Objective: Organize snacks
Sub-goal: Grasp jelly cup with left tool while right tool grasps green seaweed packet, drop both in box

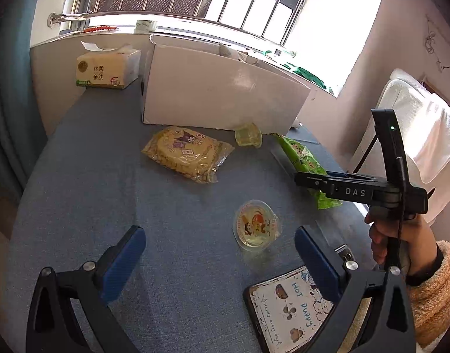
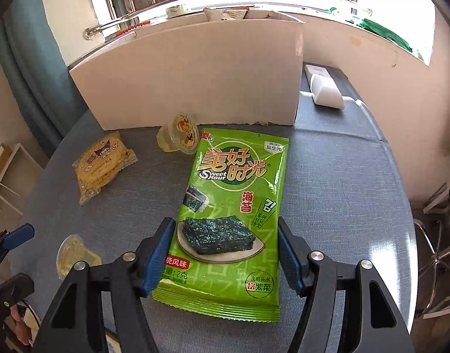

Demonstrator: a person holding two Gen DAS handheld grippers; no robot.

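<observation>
I'm looking down on a blue-grey cloth-covered table (image 1: 86, 176), and at its far side a white cardboard box (image 1: 222, 88) stands with a tissue pack (image 1: 107, 69) to its left and a white remote (image 2: 325, 89) just past its right end; in front of the box lies a yellow Kuromi snack bag (image 1: 186, 153), a jelly cup (image 1: 248, 135) tipped on its side, and the green seaweed packet (image 2: 236, 203) lying flat. Nearer me sits a second jelly cup (image 1: 256, 225), label up; beside it a phone (image 1: 286, 309) in a cartoon case rests at the near edge.
</observation>
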